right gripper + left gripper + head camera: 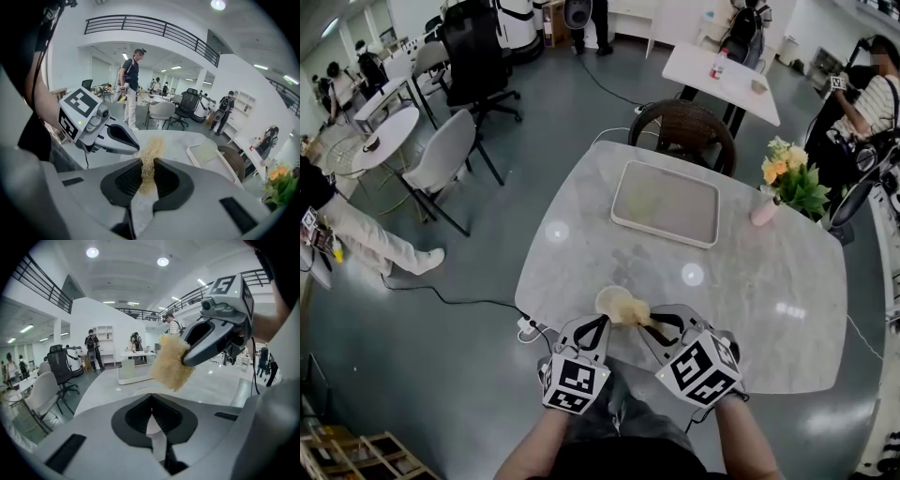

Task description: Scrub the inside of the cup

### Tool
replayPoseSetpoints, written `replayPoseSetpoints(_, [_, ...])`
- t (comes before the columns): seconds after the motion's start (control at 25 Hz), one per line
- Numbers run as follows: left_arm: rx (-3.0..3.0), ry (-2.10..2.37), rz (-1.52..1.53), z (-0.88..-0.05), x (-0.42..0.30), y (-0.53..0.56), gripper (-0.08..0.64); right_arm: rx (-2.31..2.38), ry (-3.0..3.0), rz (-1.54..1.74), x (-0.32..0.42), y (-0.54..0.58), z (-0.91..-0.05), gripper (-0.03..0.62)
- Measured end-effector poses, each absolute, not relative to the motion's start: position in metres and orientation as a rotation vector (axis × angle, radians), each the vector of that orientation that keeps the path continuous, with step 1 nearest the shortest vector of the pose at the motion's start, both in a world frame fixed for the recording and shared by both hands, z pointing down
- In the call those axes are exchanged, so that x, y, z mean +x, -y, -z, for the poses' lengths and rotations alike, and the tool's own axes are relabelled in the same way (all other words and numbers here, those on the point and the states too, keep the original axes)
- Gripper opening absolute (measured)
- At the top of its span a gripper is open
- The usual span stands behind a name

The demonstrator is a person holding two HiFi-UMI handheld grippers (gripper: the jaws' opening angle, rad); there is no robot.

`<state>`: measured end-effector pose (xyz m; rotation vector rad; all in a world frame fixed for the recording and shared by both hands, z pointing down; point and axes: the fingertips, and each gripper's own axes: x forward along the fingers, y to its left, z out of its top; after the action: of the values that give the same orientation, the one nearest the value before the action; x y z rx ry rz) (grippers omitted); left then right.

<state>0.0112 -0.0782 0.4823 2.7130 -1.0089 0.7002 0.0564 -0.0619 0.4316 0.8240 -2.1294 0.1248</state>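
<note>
A cream cup (611,298) stands near the front edge of the marble table (769,300). My left gripper (602,324) is shut on the cup's near rim; in the left gripper view only a pale arc of rim (138,391) shows above the shut left gripper (152,420). My right gripper (654,326) is shut on a yellowish fibrous sponge (636,312), held at the cup's right rim. In the right gripper view the sponge (149,154) sticks up out of the right gripper (143,178), close to the left gripper (133,145). The sponge (171,364) also hangs in the left gripper view.
A pale rectangular tray (666,204) lies at the table's far middle. A pink vase with flowers (766,208) stands at the far right. A wicker chair (682,127) sits behind the table. Office chairs, other tables and people fill the room beyond.
</note>
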Motion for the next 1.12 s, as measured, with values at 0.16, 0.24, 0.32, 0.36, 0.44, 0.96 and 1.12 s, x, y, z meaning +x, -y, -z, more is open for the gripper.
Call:
replayPoseSetpoints(0.16, [2.709,1.031,-0.676,-0.474,0.019,0.070,0.012,0.840,2.136,-0.113,0.063,0.049,-0.427,0.063])
replayPoseSetpoints(0.24, [2.709,1.030,-0.678,-0.471,0.022,0.063,0.012,0.842,2.137,-0.112,0.066,0.041,-0.425,0.063])
replayPoseSetpoints(0.32, [2.712,1.028,-0.676,-0.469,0.025,0.056,0.012,0.846,2.141,-0.110,0.068,0.033,-0.422,0.061])
replayPoseSetpoints(0.36, [2.714,1.028,-0.674,-0.467,0.027,0.054,0.012,0.848,2.145,-0.108,0.069,0.030,-0.421,0.061])
replayPoseSetpoints(0.44, [2.716,1.034,-0.669,-0.465,0.030,0.048,0.012,0.850,2.155,-0.101,0.070,0.024,-0.420,0.063])
replayPoseSetpoints(0.96, [2.677,1.152,-0.629,-0.446,0.031,0.007,0.012,0.846,2.227,-0.034,0.071,-0.014,-0.408,0.063])
replayPoseSetpoints(1.12, [2.661,1.177,-0.594,-0.442,0.034,-0.008,0.012,0.850,2.237,-0.011,0.077,-0.031,-0.408,0.063])
